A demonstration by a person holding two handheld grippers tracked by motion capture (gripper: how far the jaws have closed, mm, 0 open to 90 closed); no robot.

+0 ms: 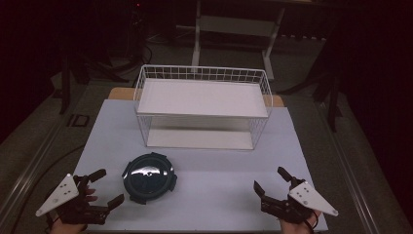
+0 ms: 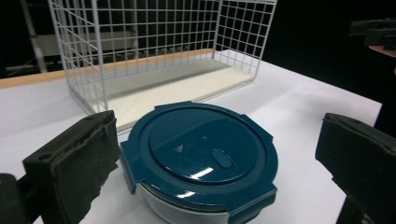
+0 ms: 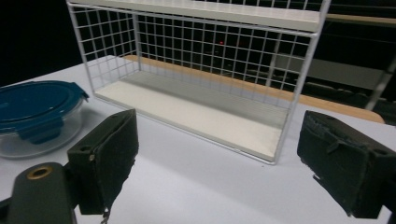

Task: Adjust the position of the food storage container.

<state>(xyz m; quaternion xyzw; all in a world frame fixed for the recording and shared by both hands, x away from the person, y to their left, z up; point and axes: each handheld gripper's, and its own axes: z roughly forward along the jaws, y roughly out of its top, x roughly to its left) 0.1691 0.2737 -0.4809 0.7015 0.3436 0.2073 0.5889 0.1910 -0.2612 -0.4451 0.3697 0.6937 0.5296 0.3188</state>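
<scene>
The person's hands are cut off at the near edge of the worktop [image 1: 195,204], and the room behind is dark. The left gripper [image 1: 106,187] lies low at the near left corner, jaws released, facing the round container [image 1: 149,177] just beside it. The right gripper [image 1: 269,184], jaws released and empty, sits at the near right corner. The left gripper view shows the container's blue clip lid [image 2: 201,149]; the wire rack [image 1: 202,105] stands toward the far edge.

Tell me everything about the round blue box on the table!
The round box has a dark teal plastic lid, shiny, with four clip flaps snapped down around its edge and a small oval button on top. Its bowl below looks clear, like glass. It is shut and sits flat on the white table, in front of the white wire rack. Nothing touches it; the left gripper waits open beside it.
</scene>
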